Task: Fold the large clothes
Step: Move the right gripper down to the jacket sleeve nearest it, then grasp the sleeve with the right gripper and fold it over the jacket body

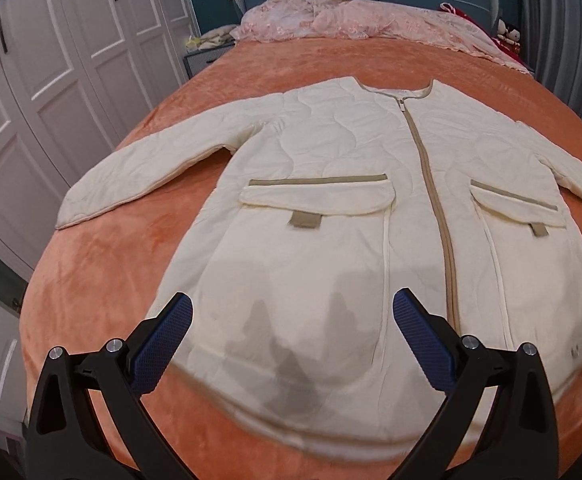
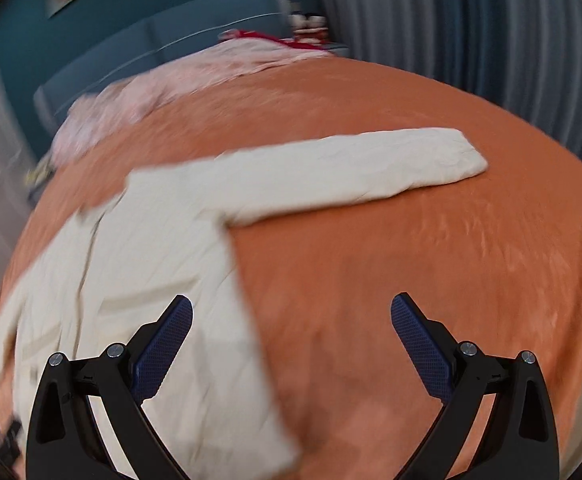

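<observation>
Cream coat lying flat on bed; left tongs and right tongs hovering apart, empty. Risk: quilted fabric slipping, folding crooked.

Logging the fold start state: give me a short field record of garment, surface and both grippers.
garment: cream quilted coat, front up, zipped, lying flat
sleeves: both spread outward; right sleeve unfolded
pockets: two flap pockets, tan trim
surface: orange blanket on bed
background: pink bedding at headboard
left gripper: open, above coat hem, holding nothing
right gripper: open, over the coat's right edge, holding nothing
fold progress: none yet
</observation>
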{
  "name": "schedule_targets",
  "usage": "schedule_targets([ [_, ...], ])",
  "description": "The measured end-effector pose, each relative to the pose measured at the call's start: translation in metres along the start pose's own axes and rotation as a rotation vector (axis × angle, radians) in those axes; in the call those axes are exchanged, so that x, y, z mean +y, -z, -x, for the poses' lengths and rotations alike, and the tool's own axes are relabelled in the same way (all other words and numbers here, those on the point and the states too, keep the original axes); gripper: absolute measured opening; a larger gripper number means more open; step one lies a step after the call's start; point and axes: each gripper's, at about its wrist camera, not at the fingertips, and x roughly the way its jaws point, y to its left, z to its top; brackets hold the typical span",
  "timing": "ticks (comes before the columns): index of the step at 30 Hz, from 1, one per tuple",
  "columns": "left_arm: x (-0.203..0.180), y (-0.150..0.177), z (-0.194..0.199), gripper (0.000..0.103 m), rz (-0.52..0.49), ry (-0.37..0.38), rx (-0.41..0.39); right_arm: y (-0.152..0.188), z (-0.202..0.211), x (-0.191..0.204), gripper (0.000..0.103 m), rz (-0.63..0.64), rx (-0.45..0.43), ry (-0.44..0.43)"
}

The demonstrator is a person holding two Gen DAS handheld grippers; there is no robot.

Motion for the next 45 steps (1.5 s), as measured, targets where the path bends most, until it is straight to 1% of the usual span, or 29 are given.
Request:
schedule_targets([
  [3,-0.006,-0.013,-0.015,0.098,0.008,0.017,0.016,-0.038,-0.041,-0.047,0.098,-0.149,-0.013,0.02],
  [6,-0.014,-0.024,-0.03,0.098,0.005,0.016,0.032,-0.062,-0.07,-0.078,0.098,-0.234,-0.021,0.055],
  [7,-0.016,-0.027,-0.035,0.098,0.006,0.01,0.034,-0.072,-0.082,-0.093,0.098,-0.266,-0.031,0.079],
  [8,-0.017,-0.029,-0.038,0.098,0.008,0.007,0.035,-0.078,-0.09,-0.101,0.098,-0.275,-0.036,0.094],
  [11,-0.022,-0.033,-0.05,0.098,0.01,0.01,0.043,-0.093,-0.111,-0.127,0.098,-0.309,-0.055,0.127],
  [15,-0.032,-0.037,-0.065,0.098,-0.003,0.005,0.058,-0.105,-0.139,-0.17,0.098,-0.426,-0.059,0.16],
  [17,-0.036,-0.039,-0.071,0.098,-0.004,0.002,0.067,-0.106,-0.15,-0.184,0.098,-0.473,-0.053,0.165],
  [20,-0.039,-0.04,-0.079,0.098,0.005,0.004,0.081,-0.105,-0.163,-0.201,0.091,-0.547,-0.061,0.157],
  [22,-0.041,-0.041,-0.083,0.098,0.009,0.005,0.083,-0.107,-0.172,-0.208,0.071,-0.589,-0.059,0.145],
  [23,-0.042,-0.04,-0.085,0.098,0.009,0.001,0.083,-0.109,-0.175,-0.21,0.067,-0.598,-0.061,0.149],
  [24,-0.043,-0.04,-0.087,0.098,0.008,-0.001,0.084,-0.111,-0.178,-0.209,0.053,-0.598,-0.062,0.154],
  [25,-0.043,-0.041,-0.089,0.098,0.008,-0.003,0.085,-0.115,-0.182,-0.208,0.035,-0.589,-0.055,0.15],
  [26,-0.043,-0.041,-0.091,0.098,0.009,-0.007,0.087,-0.119,-0.186,-0.206,0.029,-0.579,-0.037,0.15],
  [27,-0.042,-0.041,-0.092,0.098,0.012,-0.008,0.09,-0.124,-0.187,-0.205,0.019,-0.576,-0.034,0.145],
  [28,-0.041,-0.041,-0.094,0.098,0.015,-0.009,0.092,-0.127,-0.185,-0.203,0.013,-0.576,-0.042,0.133],
  [30,-0.038,-0.041,-0.096,0.098,0.024,-0.013,0.094,-0.138,-0.172,-0.192,0.012,-0.559,-0.096,0.104],
  [32,-0.035,-0.042,-0.097,0.098,0.036,-0.014,0.096,-0.15,-0.156,-0.172,0.011,-0.515,-0.155,0.061],
  [34,-0.029,-0.043,-0.099,0.098,0.052,-0.016,0.096,-0.162,-0.138,-0.142,0.01,-0.457,-0.201,-0.014],
  [35,-0.027,-0.043,-0.099,0.098,0.058,-0.016,0.096,-0.167,-0.128,-0.122,0.01,-0.416,-0.222,-0.059],
  [37,-0.022,-0.044,-0.099,0.098,0.073,-0.016,0.095,-0.175,-0.111,-0.075,0.01,-0.313,-0.248,-0.143],
  [38,-0.019,-0.045,-0.098,0.098,0.084,-0.015,0.093,-0.177,-0.101,-0.046,0.01,-0.247,-0.257,-0.197],
  [39,-0.015,-0.045,-0.097,0.098,0.094,-0.014,0.091,-0.176,-0.091,-0.014,0.01,-0.178,-0.26,-0.255],
  [40,-0.011,-0.045,-0.096,0.098,0.106,-0.01,0.086,-0.174,-0.086,0.009,0.01,-0.131,-0.26,-0.292],
  [41,-0.007,-0.046,-0.095,0.098,0.115,-0.009,0.084,-0.171,-0.081,0.038,0.01,-0.071,-0.253,-0.337],
  [42,-0.003,-0.046,-0.094,0.098,0.124,-0.009,0.082,-0.163,-0.075,0.076,0.01,0.007,-0.239,-0.394],
  [45,0.011,-0.047,-0.094,0.098,0.155,-0.005,0.079,-0.138,-0.068,0.152,0.01,0.146,-0.19,-0.514],
])
